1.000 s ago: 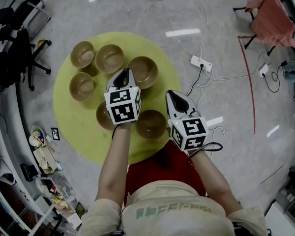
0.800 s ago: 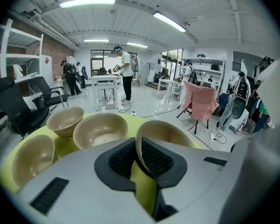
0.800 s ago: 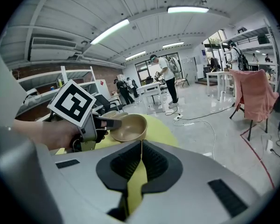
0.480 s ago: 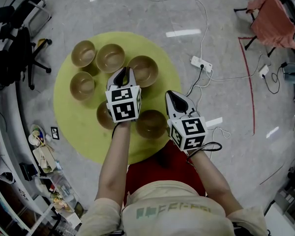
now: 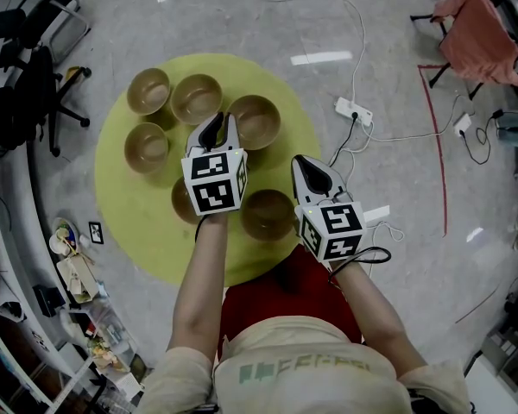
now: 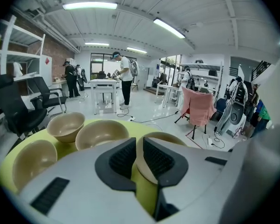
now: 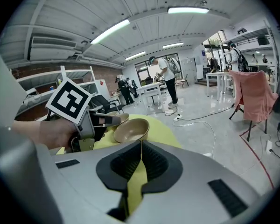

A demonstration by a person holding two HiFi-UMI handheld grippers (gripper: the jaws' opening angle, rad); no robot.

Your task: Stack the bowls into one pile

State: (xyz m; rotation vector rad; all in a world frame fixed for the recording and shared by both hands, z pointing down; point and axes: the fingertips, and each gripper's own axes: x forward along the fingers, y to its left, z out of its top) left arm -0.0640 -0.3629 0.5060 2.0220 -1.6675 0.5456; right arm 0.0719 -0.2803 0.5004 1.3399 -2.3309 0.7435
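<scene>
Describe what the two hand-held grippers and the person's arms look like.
Both are light grey plastic with tapered jaws lined by black ribbed pads: the left hand-held gripper and the right hand-held gripper. Each carries a white cube printed with black square markers. A thin black cord loops by the right one. The forearms are bare; beige short sleeves cover the upper arms.

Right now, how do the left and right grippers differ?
The left gripper has its jaws slightly apart; the right gripper has them closed. The left gripper reaches further, beside the rim of a bowl; the right gripper hangs back at the yellow table's edge. Both are empty.
</scene>
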